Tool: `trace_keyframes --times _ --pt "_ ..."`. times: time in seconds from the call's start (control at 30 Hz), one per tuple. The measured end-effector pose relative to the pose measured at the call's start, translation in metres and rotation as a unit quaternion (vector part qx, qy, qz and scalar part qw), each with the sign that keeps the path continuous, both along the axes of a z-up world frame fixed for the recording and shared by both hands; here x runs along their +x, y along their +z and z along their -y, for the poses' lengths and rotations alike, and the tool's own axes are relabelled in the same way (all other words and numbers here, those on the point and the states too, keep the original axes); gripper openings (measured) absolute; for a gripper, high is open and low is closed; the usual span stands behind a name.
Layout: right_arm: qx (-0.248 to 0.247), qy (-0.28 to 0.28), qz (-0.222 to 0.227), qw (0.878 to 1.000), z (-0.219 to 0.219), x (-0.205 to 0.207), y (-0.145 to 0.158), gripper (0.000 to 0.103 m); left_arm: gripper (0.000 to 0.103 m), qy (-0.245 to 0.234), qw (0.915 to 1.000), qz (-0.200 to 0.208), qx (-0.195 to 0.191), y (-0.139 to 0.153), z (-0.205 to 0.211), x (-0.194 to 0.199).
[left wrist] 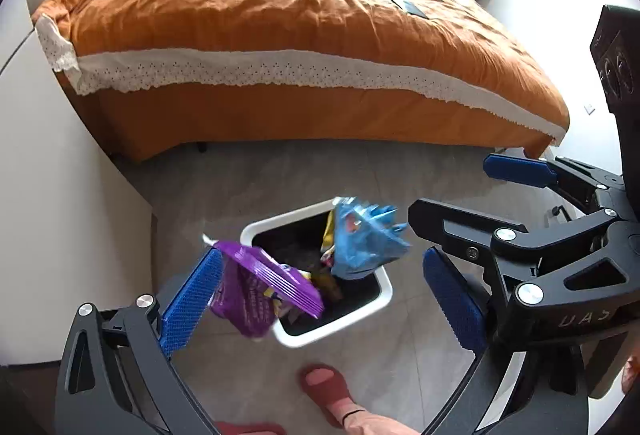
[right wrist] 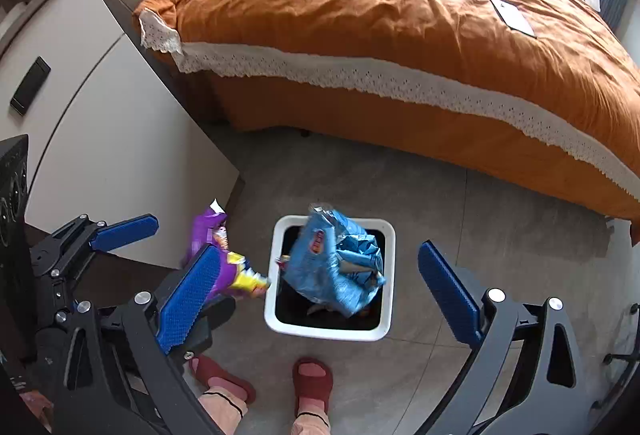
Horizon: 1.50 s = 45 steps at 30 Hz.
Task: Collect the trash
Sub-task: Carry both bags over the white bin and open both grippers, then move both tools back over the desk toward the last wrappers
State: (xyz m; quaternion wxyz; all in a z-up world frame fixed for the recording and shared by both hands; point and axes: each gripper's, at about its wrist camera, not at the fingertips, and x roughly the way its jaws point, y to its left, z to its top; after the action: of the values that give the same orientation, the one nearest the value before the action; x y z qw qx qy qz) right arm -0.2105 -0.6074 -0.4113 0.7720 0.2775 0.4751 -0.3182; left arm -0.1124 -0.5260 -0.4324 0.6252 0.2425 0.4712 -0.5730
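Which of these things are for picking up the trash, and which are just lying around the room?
For the job:
- purple snack bag
- blue snack bag
- white trash bin
- left gripper, open
- right gripper, open

Just lying about:
- orange bedspread
- card on the bed
- black phone
- red slippers

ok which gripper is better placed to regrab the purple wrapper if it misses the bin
Left gripper, probably: the purple wrapper is between its open jaws; the right gripper faces the blue bag.

Glossy foil blue bag (right wrist: 336, 267); matt plastic bin (right wrist: 390, 275)
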Motion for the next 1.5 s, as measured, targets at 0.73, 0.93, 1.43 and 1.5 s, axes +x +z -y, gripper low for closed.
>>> trace_keyframes --times 0.73,0.93,1.43,1.5 --pt "-0.029 0.007 0.008 1.000 -0.017 0.001 0.046 0.098 0.098 0.004 0.9998 -0.008 -0.015 0.041 -0.019 0.003" --pt "-0.038 0.034 0.033 0.998 -0.027 0.015 0.074 0.098 0.098 0.037 0.9989 0.018 -0.022 0.065 -0.032 0.015" --pt "-0.064 0.140 0.113 0.982 -0.085 0.070 0.169 0.098 0.098 0.184 0.9763 0.095 -0.062 0.167 -0.116 0.057" --pt "-0.074 0.154 0.136 0.976 -0.095 0.077 0.193 0.098 0.098 0.213 0.9684 0.101 -0.082 0.200 -0.135 0.062"
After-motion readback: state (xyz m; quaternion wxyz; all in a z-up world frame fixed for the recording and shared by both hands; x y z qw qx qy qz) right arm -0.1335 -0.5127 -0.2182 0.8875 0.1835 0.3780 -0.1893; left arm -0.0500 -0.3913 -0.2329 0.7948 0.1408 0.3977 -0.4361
